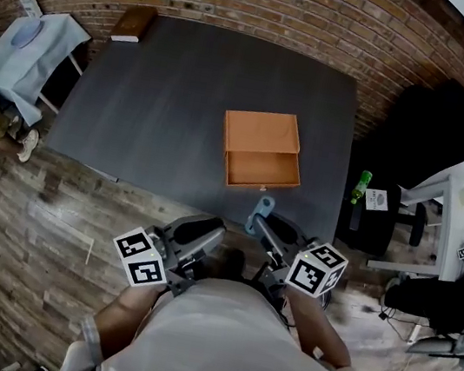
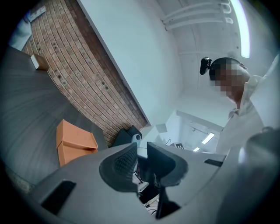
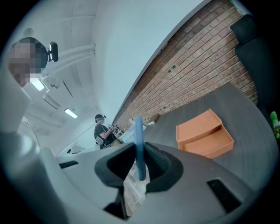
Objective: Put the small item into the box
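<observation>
Pinching the small blue item (image 3: 138, 140) edge-on, your right gripper (image 3: 140, 154) has both pads clamped on its flat faces, w/ the upper part sticking up past the jaw tips. In the head view it shows as a pale blue tab at that gripper's tip, about over the near edge of the table (image 1: 157, 106) and short of the orange box (image 1: 263, 170). The item looks thin, flat and stiff, prob. plastic. It stands straight w/ no droop, so judge it light and not fragile. It's smooth-faced though, so it could slip or pivot btwn the pads if you swing fast. Your hold is low on the piece, which is OK for a short carry. A hold nearer the middle would resist twisting better, but I'd say no regrip needed. The box sits open on the table, lid folded back toward the brick wall (image 1: 271, 2), inside empty as far as I can see. Your left gripper (image 2: 142, 151) holds nothing: jaws a narrow gap apart w/ nothing btwn them, kept close to your body beside the right one. For the drop, bring the item over the open part and get low before letting go. A light, stiff piece may bounce or skate on the box floor if released from high up.
</observation>
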### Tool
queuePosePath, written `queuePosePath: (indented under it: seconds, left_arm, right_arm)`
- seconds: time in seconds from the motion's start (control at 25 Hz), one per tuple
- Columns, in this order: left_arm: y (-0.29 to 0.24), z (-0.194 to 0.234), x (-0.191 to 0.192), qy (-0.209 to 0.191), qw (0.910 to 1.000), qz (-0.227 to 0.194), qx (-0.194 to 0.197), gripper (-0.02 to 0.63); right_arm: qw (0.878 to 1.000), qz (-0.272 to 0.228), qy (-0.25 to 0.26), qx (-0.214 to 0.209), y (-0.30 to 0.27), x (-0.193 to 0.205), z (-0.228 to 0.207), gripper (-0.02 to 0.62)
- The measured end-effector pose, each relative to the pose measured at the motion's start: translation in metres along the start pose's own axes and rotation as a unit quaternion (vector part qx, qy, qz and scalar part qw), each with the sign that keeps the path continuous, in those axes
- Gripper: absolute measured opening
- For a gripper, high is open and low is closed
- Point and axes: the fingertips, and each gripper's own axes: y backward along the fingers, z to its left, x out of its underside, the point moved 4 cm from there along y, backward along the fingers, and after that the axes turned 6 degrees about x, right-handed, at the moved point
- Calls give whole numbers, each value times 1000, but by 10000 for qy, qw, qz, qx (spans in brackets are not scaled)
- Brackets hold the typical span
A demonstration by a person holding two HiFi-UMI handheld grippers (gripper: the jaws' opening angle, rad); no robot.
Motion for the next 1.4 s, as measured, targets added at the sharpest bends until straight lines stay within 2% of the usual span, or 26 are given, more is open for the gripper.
queuePosePath:
  seconds: [0.28, 0.8, 1.4]
  left_arm:
    - [-24, 3, 1, -73, 9999, -75, -109, 72]
    - [-24, 6, -6, -163, 9994, -122, -292, 72]
    - [-28, 25, -30, -470, 9980, 79, -412, 69]
  right_arm:
    - [9998, 114, 139, -35, 8, -14, -22, 78]
    - [9988, 154, 471, -16, 2, -33, -30, 78]
    - [9846, 344, 1676, 366, -16, -58, -48, 78]
